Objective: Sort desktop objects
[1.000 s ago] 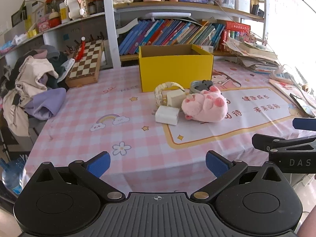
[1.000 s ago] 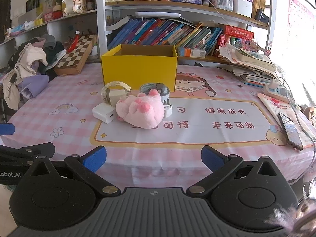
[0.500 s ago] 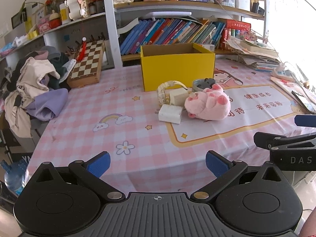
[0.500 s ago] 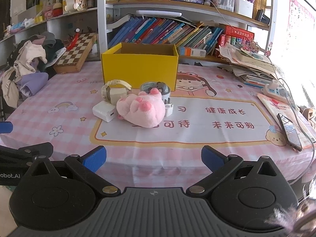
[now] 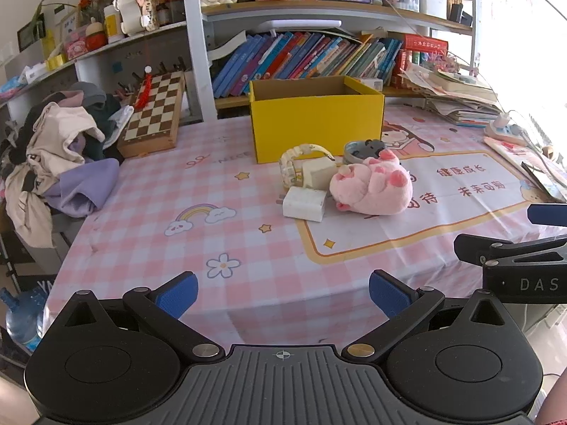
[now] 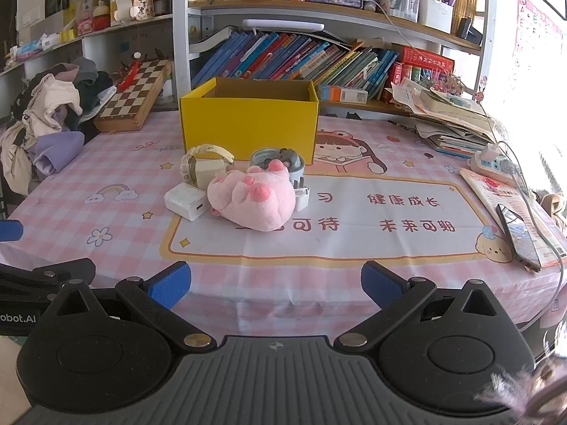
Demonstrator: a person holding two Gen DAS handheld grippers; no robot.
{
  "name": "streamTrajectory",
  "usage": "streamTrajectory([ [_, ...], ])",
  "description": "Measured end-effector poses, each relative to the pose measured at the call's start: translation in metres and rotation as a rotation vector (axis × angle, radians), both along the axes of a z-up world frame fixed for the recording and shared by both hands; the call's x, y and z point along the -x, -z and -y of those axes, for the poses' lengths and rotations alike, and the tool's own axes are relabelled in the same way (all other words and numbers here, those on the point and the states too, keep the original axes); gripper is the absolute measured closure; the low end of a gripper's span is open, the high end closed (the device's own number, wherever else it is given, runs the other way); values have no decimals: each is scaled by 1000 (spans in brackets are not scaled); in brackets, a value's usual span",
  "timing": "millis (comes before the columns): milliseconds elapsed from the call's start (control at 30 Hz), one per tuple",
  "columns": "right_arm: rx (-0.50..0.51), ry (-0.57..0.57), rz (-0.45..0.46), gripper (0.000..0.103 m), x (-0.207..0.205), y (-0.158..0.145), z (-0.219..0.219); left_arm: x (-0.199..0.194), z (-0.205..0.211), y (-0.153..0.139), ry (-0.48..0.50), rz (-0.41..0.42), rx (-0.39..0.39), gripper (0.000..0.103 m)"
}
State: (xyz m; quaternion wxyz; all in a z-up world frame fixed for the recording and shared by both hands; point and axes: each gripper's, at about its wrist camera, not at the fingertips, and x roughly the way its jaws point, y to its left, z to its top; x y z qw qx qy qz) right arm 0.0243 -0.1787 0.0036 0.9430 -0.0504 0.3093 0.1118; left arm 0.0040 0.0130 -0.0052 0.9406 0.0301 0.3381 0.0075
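A pink plush toy [image 5: 372, 189] [image 6: 253, 200] lies mid-table in front of an open yellow box [image 5: 315, 117] [image 6: 248, 117]. Left of the plush lie a white charger [image 5: 304, 203] [image 6: 187, 202], a second white block inside a pale watch band [image 5: 304, 166] [image 6: 205, 164], and behind it a grey tape roll [image 5: 365, 148] [image 6: 280, 159]. A small white plug [image 6: 301, 196] sits right of the plush. My left gripper [image 5: 283, 292] and right gripper [image 6: 274, 281] are both open and empty, at the table's near edge, well short of the objects.
A chessboard [image 5: 154, 113] and a clothes pile [image 5: 60, 148] lie at the far left. Stacked papers [image 6: 453, 120], a power strip [image 6: 492, 161] and a phone [image 6: 519, 237] sit on the right. Bookshelves stand behind the table.
Both views have drifted slightly; the objects sit a little higher and farther right in the left wrist view. Both grippers stay open; nothing on the table moved.
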Motion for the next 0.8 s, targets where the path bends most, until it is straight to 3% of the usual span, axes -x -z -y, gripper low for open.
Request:
streamTrajectory([
  [800, -6, 4, -18, 0, -9, 6, -1, -7, -7, 1, -7, 0, 24, 0],
])
